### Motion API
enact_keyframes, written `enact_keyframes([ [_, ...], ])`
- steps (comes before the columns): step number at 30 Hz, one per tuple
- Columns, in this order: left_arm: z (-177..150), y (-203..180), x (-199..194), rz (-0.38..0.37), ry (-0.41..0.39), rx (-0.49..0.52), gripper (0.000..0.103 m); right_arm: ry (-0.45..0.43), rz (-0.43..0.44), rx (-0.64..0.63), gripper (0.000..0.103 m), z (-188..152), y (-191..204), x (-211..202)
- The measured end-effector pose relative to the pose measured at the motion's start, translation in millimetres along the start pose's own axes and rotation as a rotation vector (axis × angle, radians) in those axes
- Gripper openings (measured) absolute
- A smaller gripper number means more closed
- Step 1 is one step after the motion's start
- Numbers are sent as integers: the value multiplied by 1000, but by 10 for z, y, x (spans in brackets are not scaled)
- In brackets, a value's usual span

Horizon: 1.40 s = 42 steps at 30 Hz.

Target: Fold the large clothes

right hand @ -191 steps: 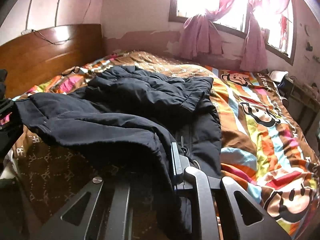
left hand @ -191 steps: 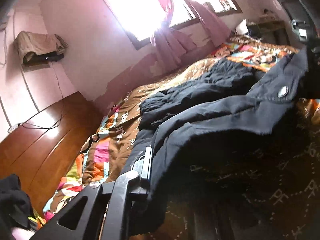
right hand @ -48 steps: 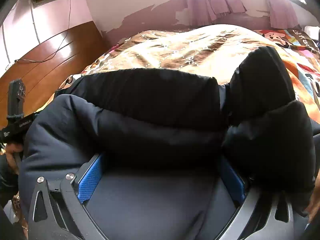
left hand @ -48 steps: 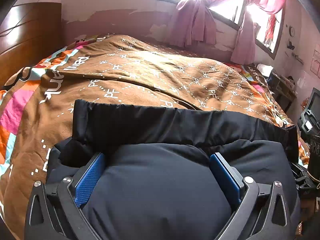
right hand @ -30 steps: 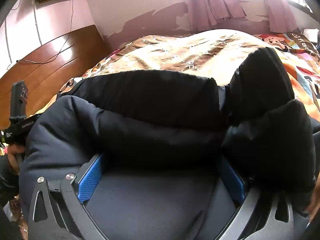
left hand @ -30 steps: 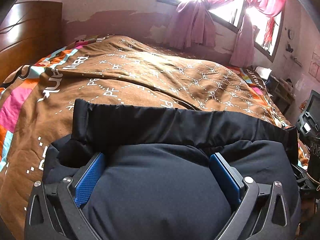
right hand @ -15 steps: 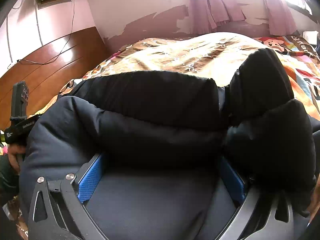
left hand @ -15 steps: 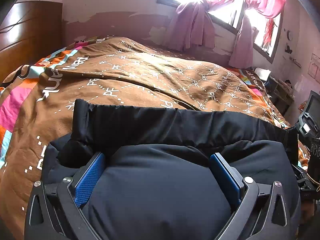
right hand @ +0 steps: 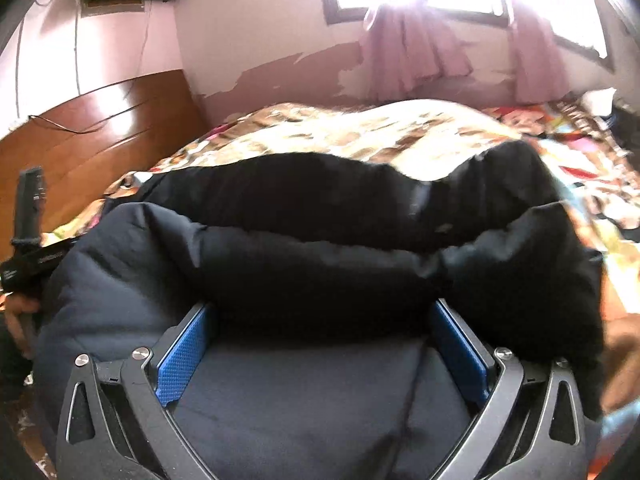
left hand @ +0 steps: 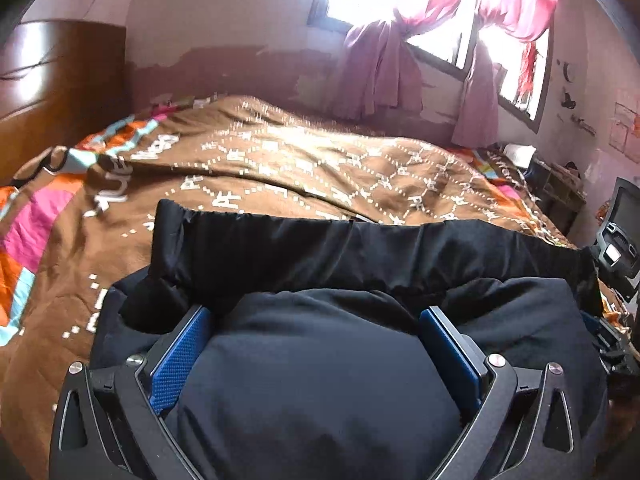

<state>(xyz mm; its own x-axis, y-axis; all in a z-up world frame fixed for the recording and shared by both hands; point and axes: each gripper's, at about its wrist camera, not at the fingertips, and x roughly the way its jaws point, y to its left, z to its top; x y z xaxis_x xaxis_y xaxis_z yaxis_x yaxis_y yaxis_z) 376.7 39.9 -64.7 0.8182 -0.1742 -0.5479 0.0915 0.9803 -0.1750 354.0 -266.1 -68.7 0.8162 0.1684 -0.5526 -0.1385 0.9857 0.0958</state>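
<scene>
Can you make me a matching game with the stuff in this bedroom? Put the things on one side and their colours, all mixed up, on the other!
Things:
1. jacket
2. curtains
3. headboard
4. gripper pads

Colours:
A. blue
B. brown wood
C. dark navy, nearly black
D. pink

Right pairs: 1-C, 2-D, 3-B, 4-A.

The jacket lies bunched on the bed, bulging up between the spread fingers of both the left gripper and the right gripper.
</scene>
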Motion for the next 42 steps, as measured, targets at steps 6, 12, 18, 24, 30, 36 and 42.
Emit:
enact_keyframes([
  [6, -48, 105, -529, 59, -46, -4, 103, -86, -96, 114, 102, -72, -437, -642],
  [12, -178, 530, -818, 12, 56, -18, 103, -9, -131, 154, 102, -217, -957, -876],
  [18, -356, 937, -687, -107, 246, -77, 103, 139, 26, 188, 102, -282, -1189, -579],
  [24, -443, 1160, -395, -252, 334, -182, 103, 316, 193, 330, 102, -489, -1393, -61],
  [30, -471, 1166, -253, -284, 366, -217, 103, 302, 237, 462, 103, -584, -1559, -22],
  [36, -444, 1083, -213, -273, 437, -289, 96, 400, 245, 499, 102, -604, -1505, 31],
  [42, -412, 899, -310, -238, 487, -358, 56, 385, 235, 439, 72, -531, -1257, -155],
])
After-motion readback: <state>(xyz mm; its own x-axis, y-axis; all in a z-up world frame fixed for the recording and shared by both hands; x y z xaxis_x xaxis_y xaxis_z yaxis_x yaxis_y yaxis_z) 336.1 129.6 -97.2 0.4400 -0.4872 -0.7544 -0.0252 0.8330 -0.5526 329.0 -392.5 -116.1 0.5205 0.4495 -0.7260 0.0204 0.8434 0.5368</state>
